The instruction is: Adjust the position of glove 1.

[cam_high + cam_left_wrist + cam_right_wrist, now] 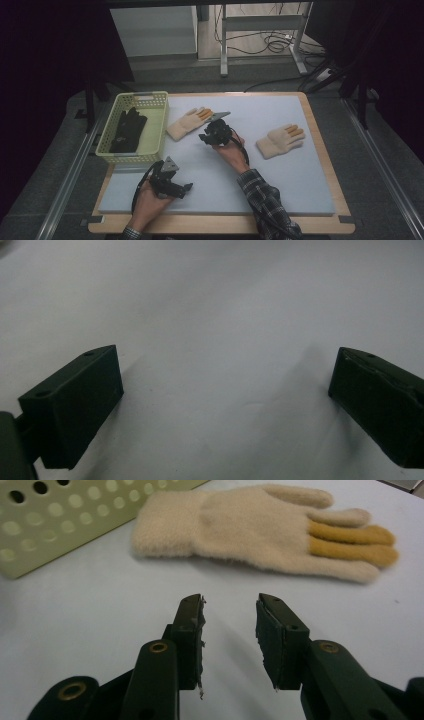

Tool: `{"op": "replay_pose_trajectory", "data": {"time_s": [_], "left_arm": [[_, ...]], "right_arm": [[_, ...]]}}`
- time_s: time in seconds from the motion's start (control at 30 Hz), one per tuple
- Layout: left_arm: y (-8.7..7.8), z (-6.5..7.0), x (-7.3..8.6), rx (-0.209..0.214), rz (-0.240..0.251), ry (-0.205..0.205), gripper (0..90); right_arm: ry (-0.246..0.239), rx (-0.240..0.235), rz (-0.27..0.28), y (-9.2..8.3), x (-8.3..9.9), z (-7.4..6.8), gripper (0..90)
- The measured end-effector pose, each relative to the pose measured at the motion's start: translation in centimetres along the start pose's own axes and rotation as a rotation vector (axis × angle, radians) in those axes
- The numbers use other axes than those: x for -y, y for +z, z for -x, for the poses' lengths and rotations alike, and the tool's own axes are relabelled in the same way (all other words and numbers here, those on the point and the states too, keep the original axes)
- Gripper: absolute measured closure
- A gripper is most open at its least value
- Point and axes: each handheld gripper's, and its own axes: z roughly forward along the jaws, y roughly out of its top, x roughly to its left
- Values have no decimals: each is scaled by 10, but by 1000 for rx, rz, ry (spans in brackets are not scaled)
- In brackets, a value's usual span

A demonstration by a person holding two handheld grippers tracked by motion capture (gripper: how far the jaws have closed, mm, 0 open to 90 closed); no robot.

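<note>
A cream knitted glove [186,123] with two orange fingers lies flat on the white mat, just right of the basket. My right gripper [207,134] hovers next to it, pointing at it. In the right gripper view the same glove [250,527] lies a short way beyond the jaws, and the gripper [230,602] is open with a narrow gap and nothing in it. A second cream glove [281,140] lies at the mat's right. My left gripper [186,189] rests low near the front left, wide open [225,370] over bare mat.
A pale green perforated basket [161,120] stands at the mat's left edge with black gloves [127,129] inside; its wall [60,520] fills the upper left of the right gripper view. The mat lies on a wooden table [320,150]. Table legs and cables are behind.
</note>
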Motion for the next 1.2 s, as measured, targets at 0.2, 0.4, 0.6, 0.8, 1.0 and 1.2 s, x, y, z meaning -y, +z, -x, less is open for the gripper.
{"op": "replay_pose_trajectory", "data": {"time_s": [0.2,0.4,0.6,0.8,1.0,1.2], "left_arm": [[0,0,0,-1,1,0,10],[0,0,0,-1,2,-1,10],[0,0,0,-1,0,3,11],[0,0,0,0,0,3,11],[0,0,0,-1,0,3,11],[0,0,0,0,0,2,11]], "right_arm": [[15,8,-1,23,-8,4,626],[23,17,3,39,-18,8,556],[14,26,-7,54,-28,8,505],[-11,92,-51,67,-30,7,701],[17,111,-44,65,-28,10,872],[-21,121,-36,47,-29,6,875]]}}
